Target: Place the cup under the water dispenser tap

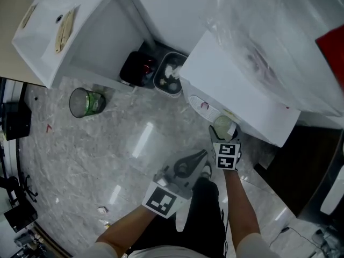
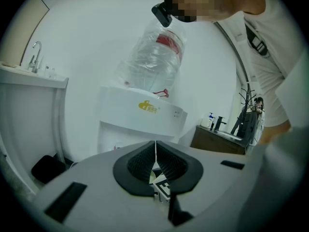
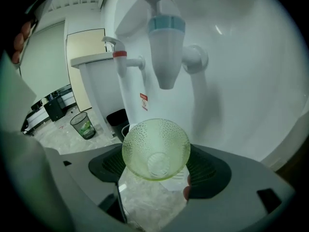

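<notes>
My right claw [image 3: 155,164] pinches the green dimpled cup [image 3: 155,148], which hides its tips; the blue tap [image 3: 166,47] above is cut off. My left claw [image 2: 155,166] is pressed together.

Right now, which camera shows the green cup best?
The right gripper view: the green cup fills its middle, held in the right gripper below the blue tap. The head view shows it only small, from above; the left gripper view shows no clear sign of it.

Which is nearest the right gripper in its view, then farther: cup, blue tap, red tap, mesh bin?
1. cup, in the jaws
2. blue tap, just above
3. red tap, left
4. mesh bin, far left, on floor
</notes>
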`<move>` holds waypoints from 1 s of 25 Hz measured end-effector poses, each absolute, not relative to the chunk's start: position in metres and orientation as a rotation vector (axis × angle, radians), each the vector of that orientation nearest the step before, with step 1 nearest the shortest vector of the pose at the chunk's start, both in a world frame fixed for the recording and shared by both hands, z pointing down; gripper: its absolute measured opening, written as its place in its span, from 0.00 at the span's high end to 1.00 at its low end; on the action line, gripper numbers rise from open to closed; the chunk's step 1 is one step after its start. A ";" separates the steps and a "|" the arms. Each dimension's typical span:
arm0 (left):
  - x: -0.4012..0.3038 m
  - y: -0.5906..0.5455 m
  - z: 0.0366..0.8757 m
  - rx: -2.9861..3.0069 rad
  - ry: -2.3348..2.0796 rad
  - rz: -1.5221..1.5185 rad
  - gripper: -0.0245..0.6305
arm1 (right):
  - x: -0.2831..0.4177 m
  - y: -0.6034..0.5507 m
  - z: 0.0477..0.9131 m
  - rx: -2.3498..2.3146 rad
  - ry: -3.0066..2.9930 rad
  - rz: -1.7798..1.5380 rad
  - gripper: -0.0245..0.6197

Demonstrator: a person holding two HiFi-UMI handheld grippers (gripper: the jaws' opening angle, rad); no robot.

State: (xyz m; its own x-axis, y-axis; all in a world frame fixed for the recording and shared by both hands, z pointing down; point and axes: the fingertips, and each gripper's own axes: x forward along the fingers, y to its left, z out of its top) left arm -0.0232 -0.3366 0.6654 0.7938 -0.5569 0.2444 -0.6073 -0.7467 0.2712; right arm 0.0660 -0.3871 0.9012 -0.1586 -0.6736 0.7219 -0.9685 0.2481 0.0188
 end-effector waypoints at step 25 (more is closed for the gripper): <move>-0.027 -0.328 0.682 2.573 -0.868 0.251 0.94 | 0.067 -0.390 0.894 1.650 -1.915 0.632 0.39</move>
State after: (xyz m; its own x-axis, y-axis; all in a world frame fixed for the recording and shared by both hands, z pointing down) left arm -0.0266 -0.3277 0.6817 0.7896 -0.5383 0.2947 -0.6125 -0.7210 0.3241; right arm 0.0666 -0.3896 0.8941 -0.1140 -0.7417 0.6609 -0.9894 0.1449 -0.0081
